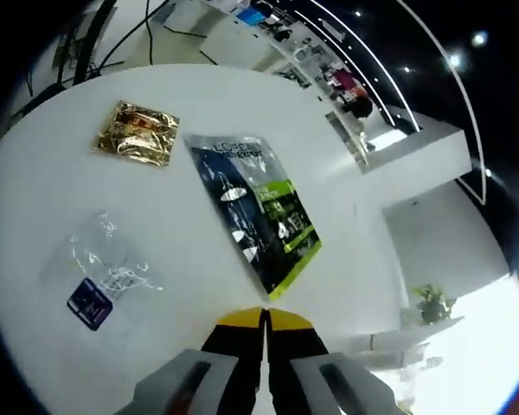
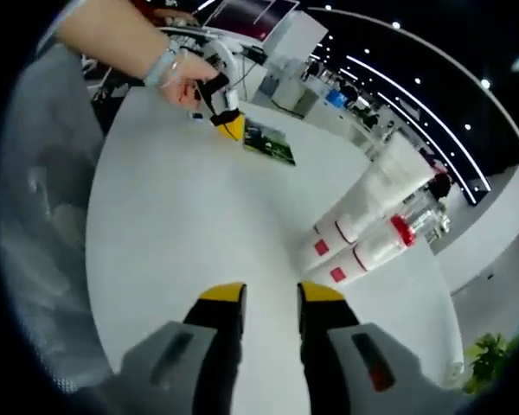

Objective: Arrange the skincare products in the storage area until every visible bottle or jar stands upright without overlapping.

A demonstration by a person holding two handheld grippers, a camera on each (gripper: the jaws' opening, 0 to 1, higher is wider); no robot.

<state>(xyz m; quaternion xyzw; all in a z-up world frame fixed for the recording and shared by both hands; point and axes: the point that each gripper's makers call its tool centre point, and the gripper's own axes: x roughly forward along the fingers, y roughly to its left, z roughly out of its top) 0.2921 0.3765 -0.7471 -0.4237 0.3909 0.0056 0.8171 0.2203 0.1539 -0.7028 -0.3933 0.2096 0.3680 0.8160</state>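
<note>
Tongs on the left (image 1: 262,322) are pressed closed over the white table (image 1: 182,259), empty. Beyond lie a dark green-labelled packet (image 1: 255,212) at 12 o'clock, a clear sachet (image 1: 104,268) at 9 and a gold sachet (image 1: 138,132) at 11. Right tongs (image 2: 272,298) stand slightly apart, empty; two white red-labelled bottles (image 2: 363,229) lie side by side, touching, at 2 o'clock.

Bright, even indoor light from ceiling strips and spots, white table (image 1: 173,259) near blown out with faint shadows, glare on the gold packet (image 1: 138,133) and clear bag (image 1: 104,259), strong fisheye bending at the edges, right gripper view soft, bottles (image 2: 363,233) slightly blurred.
</note>
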